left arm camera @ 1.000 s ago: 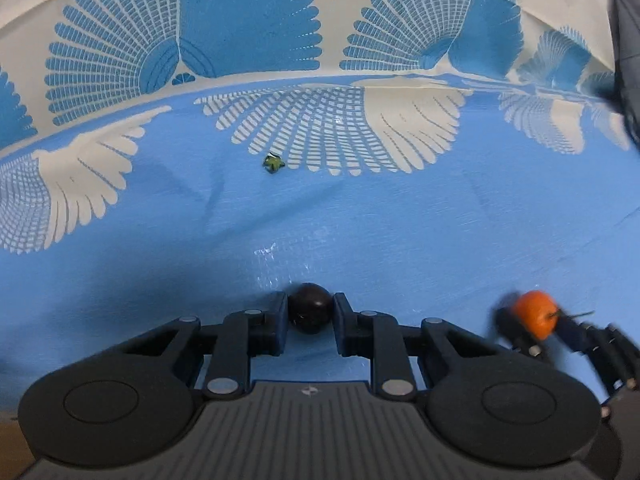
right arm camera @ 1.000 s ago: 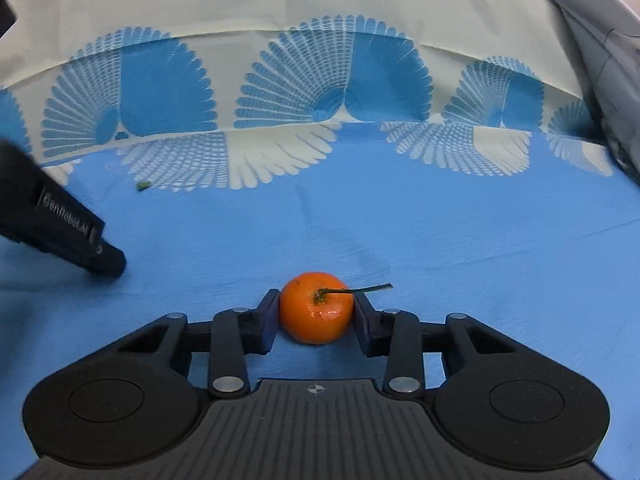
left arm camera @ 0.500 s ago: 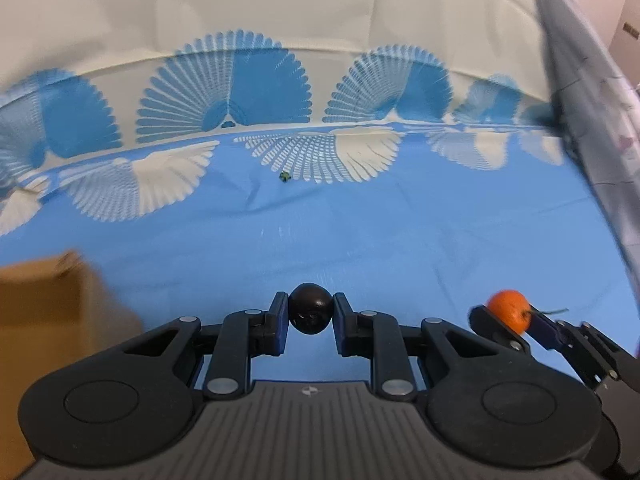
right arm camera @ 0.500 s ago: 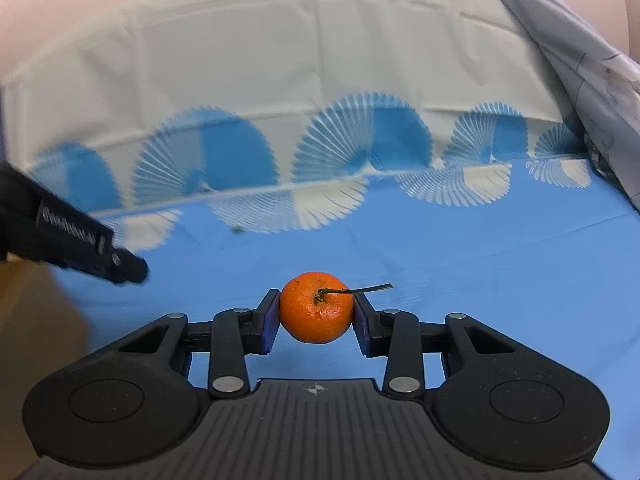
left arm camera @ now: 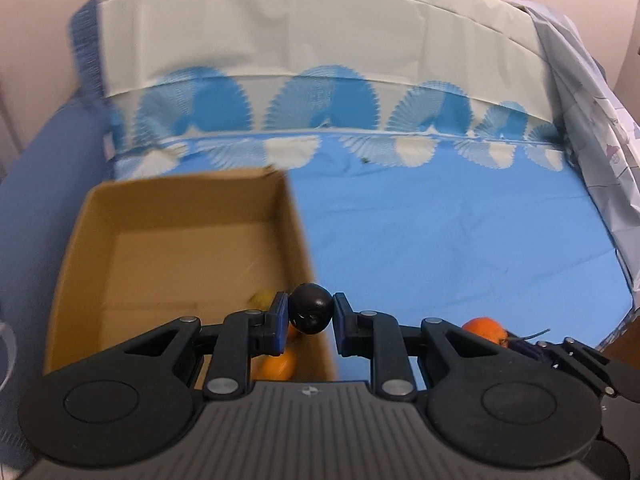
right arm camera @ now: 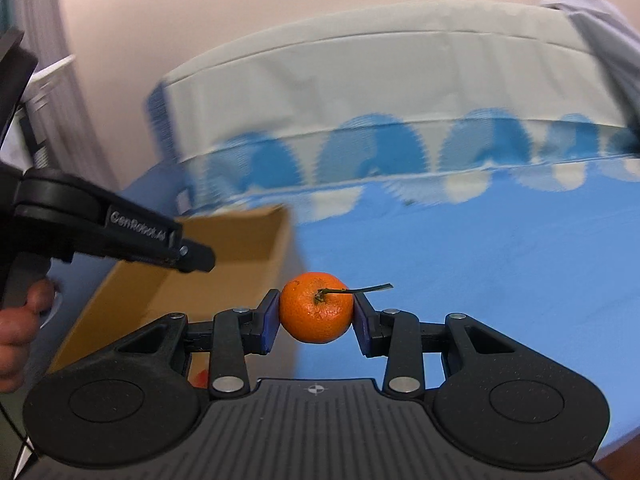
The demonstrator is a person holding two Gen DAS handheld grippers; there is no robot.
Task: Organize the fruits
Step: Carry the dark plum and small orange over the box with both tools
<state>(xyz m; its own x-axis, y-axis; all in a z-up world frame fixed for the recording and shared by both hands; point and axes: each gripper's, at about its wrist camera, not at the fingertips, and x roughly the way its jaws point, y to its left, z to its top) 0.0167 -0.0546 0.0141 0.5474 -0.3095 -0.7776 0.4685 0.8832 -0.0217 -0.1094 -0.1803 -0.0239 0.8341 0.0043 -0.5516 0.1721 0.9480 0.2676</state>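
Note:
My left gripper (left arm camera: 310,316) is shut on a small dark round fruit (left arm camera: 311,314), held above the right wall of an open cardboard box (left arm camera: 88,248). Inside the box, partly hidden behind the fingers, lie an orange fruit (left arm camera: 278,366) and a yellowish one (left arm camera: 262,299). My right gripper (right arm camera: 316,308) is shut on an orange mandarin (right arm camera: 316,308) with a thin green stem, just right of the box (right arm camera: 240,240). The mandarin (left arm camera: 482,328) also shows low at the right of the left wrist view. In the right wrist view the left gripper (right arm camera: 196,260) hangs over the box.
The box sits on a bed with a blue sheet (left arm camera: 460,240) patterned with fans near its far edge. A tiny green scrap (left arm camera: 365,161) lies on the sheet far back. A grey patterned cloth (left arm camera: 592,120) drapes the right side. A hand (right arm camera: 20,324) holds the left tool.
Both grippers have risen and swung left with their fruits still held. The cardboard box has come into view under the left gripper, and the bed now looks farther away.

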